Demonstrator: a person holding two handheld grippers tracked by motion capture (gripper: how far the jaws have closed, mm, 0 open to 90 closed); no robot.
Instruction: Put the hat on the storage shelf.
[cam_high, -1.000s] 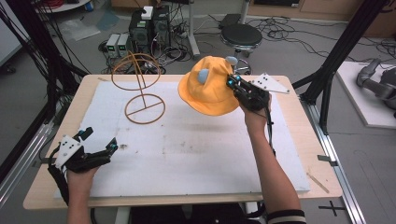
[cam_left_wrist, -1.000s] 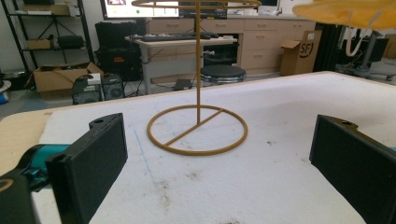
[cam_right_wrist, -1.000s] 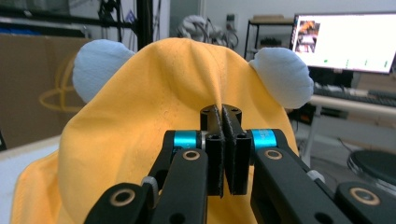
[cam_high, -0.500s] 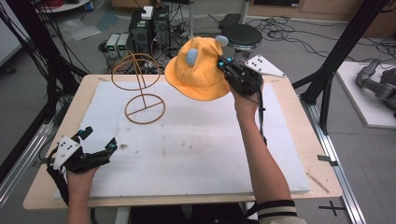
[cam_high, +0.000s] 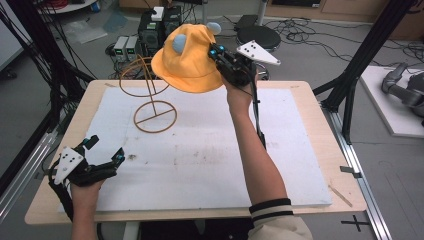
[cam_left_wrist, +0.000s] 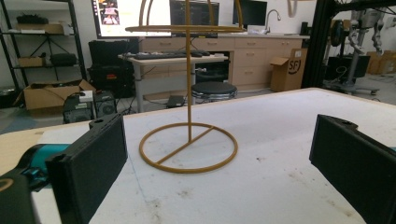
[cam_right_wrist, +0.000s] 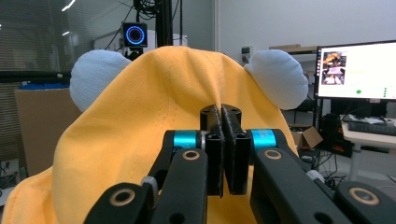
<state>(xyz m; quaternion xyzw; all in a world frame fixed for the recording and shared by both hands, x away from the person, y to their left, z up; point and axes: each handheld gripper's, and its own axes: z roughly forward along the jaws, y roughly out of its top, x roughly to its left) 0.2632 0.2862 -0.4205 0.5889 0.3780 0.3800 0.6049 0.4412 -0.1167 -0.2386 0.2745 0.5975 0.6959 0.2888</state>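
A yellow hat (cam_high: 187, 62) with two pale blue ears hangs in the air above the table's far edge, just right of a brown wire hat stand (cam_high: 150, 97). My right gripper (cam_high: 220, 56) is shut on the hat's fabric; its own view shows the jaws pinched together on a yellow fold (cam_right_wrist: 187, 93), at the right gripper (cam_right_wrist: 222, 121). My left gripper (cam_high: 105, 150) rests open near the table's front left corner. Its two black jaws stand wide apart with nothing between them, the left gripper (cam_left_wrist: 219, 154) facing the stand's round base (cam_left_wrist: 188, 147).
A white mat (cam_high: 210, 150) covers most of the wooden table (cam_high: 310, 95). Black frame posts (cam_high: 360, 55) rise at both sides. A black stool (cam_high: 257, 35) and electronics boxes (cam_high: 155, 25) stand on the floor beyond the far edge.
My right gripper has lifted the hat and carried it left toward the top of the wire stand. The left gripper has stayed where it was.
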